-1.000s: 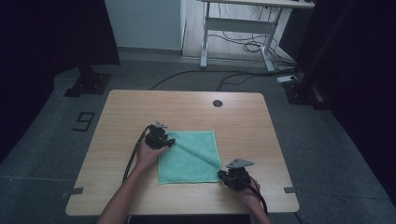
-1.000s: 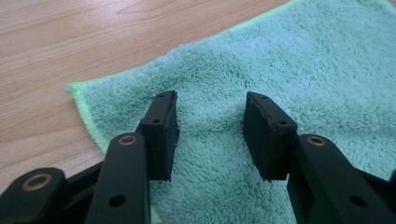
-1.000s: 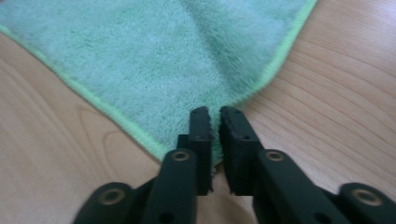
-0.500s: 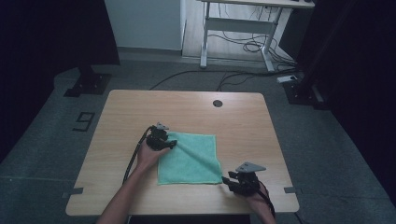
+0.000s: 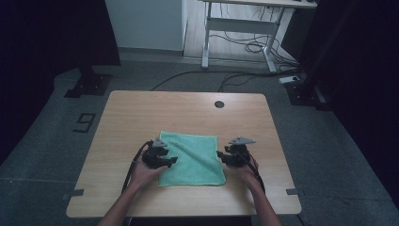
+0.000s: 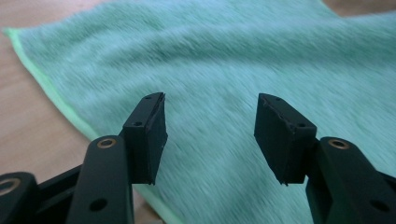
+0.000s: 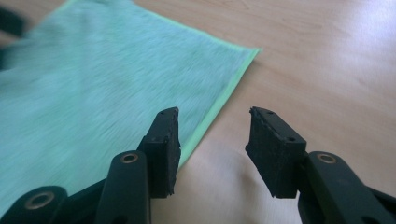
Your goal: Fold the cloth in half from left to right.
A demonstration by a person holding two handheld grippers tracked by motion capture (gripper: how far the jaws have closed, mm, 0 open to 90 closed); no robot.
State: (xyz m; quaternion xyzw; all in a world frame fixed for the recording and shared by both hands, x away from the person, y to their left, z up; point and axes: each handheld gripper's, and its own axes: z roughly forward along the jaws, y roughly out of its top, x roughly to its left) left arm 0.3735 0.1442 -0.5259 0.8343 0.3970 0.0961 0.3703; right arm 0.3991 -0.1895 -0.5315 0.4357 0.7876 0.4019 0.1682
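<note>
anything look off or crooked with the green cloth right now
Nothing stands out. The green cloth lies flat and roughly square on the table, with no bunching. The left gripper and right gripper are open at its side edges.

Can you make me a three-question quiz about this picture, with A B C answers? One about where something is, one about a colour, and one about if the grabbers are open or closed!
1. Where does the cloth lie?
A. on the floor
B. on the table, between the two grippers
C. hanging off the table's edge

2. What colour is the cloth?
A. red
B. yellow
C. green

3. How do the jaws of the left gripper and the right gripper stand?
A. both open
B. both shut on the cloth
C. one open, one shut

Answers:
1. B, the high view shows it flat on the wooden top with a gripper at each side.
2. C, it looks mint green in every view.
3. A, each gripper view shows a wide gap between its black jaws, with nothing held.
</note>
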